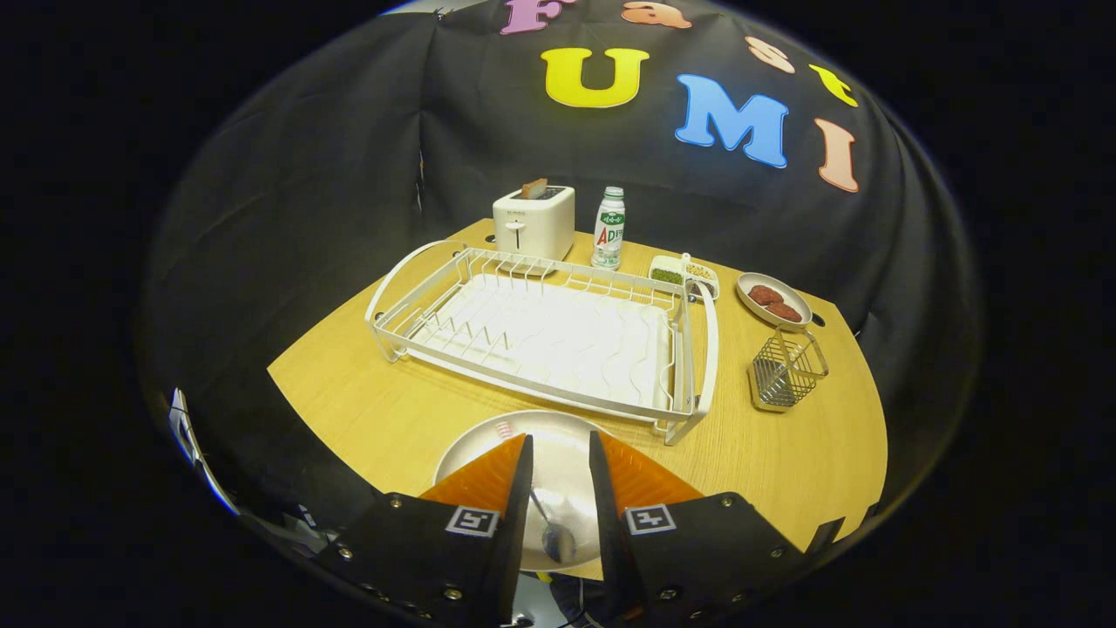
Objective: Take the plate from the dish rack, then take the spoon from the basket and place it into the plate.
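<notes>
A round silver plate (pixel 562 471) lies flat on the wooden table (pixel 366 410), just in front of the white dish rack (pixel 540 336). A metal spoon (pixel 556 541) rests in the plate, its bowl toward me. My gripper (pixel 560 436) hangs low over the plate, open, with a narrow gap. The spoon lies in that gap below the fingers, and neither finger touches it. The rack's slots hold nothing. The small wire basket (pixel 787 371) stands right of the rack and looks empty.
Behind the rack stand a white toaster (pixel 534 222) with a slice in it and a white bottle (pixel 609 228). A small divided dish (pixel 684 275) and a plate of red patties (pixel 773 301) sit at the back right. Bare wood lies left of the plate.
</notes>
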{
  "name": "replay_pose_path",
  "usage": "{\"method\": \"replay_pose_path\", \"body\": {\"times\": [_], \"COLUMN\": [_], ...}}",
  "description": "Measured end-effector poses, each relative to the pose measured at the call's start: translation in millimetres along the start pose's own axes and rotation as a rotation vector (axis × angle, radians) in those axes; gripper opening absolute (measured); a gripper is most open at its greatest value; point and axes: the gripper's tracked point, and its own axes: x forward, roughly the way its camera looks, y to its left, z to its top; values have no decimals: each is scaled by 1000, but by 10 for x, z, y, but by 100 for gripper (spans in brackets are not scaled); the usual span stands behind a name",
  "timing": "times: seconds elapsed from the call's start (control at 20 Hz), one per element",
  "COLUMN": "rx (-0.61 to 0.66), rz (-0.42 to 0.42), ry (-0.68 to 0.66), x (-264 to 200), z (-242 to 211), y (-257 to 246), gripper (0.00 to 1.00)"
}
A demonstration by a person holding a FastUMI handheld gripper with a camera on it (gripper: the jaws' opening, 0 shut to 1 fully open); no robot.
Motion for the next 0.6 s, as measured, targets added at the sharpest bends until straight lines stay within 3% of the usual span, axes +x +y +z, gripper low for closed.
{"method": "replay_pose_path", "body": {"times": [0.2, 0.4, 0.6], "rx": [-4, -3, 58], "rz": [1, 20, 25], "ry": [-7, -19, -35], "x": [9, 102, 141], "z": [12, 34, 73], "y": [8, 62, 107], "gripper": [38, 98, 98]}}
